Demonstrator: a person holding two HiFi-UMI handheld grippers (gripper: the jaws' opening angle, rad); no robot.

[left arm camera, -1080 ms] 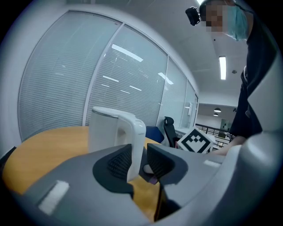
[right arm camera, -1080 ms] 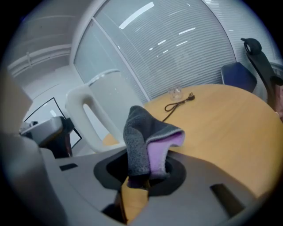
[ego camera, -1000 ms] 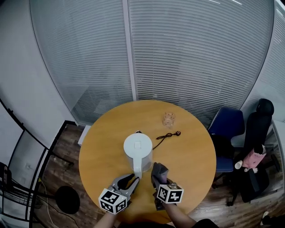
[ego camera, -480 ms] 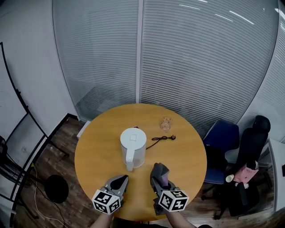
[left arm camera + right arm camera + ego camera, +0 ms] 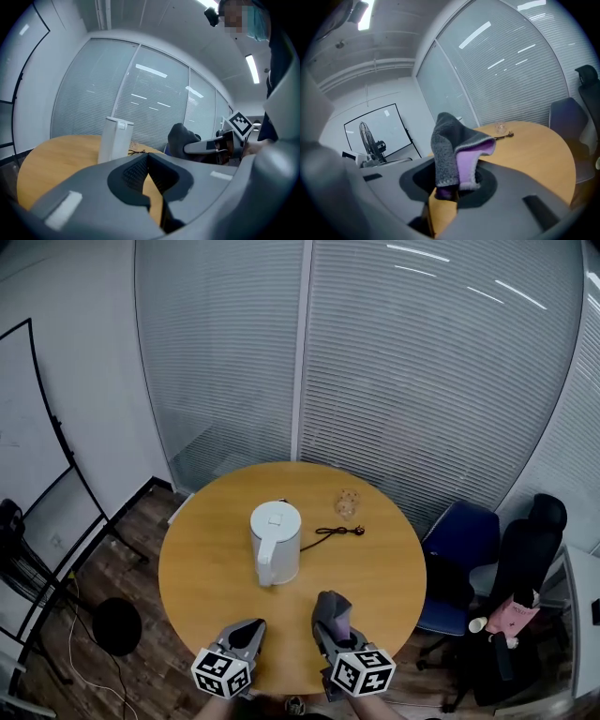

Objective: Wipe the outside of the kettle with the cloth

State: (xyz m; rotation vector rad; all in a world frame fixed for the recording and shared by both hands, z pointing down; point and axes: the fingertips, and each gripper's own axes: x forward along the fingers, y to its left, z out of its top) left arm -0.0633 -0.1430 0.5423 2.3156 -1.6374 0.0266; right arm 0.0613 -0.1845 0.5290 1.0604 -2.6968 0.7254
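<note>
A white kettle (image 5: 275, 542) stands upright near the middle of the round wooden table (image 5: 206, 568); the left gripper view shows the kettle (image 5: 114, 139) ahead and to the left. My left gripper (image 5: 251, 632) hovers over the table's near edge, shut with nothing between its jaws. My right gripper (image 5: 330, 618) is beside it, shut on a grey and purple cloth (image 5: 336, 610). The cloth (image 5: 457, 152) sticks up from the jaws in the right gripper view. Both grippers are well short of the kettle.
A black cord (image 5: 336, 532) lies on the table right of the kettle, with a small glass (image 5: 348, 503) behind it. A blue chair (image 5: 453, 554) and a black chair (image 5: 525, 559) stand at the right. Glass walls with blinds rise behind. A fan (image 5: 370, 143) stands by a whiteboard.
My left gripper has shut and pulled back from the kettle's handle toward the table's near edge. The right gripper drew back too, still holding the cloth. The kettle now sits farther away.
</note>
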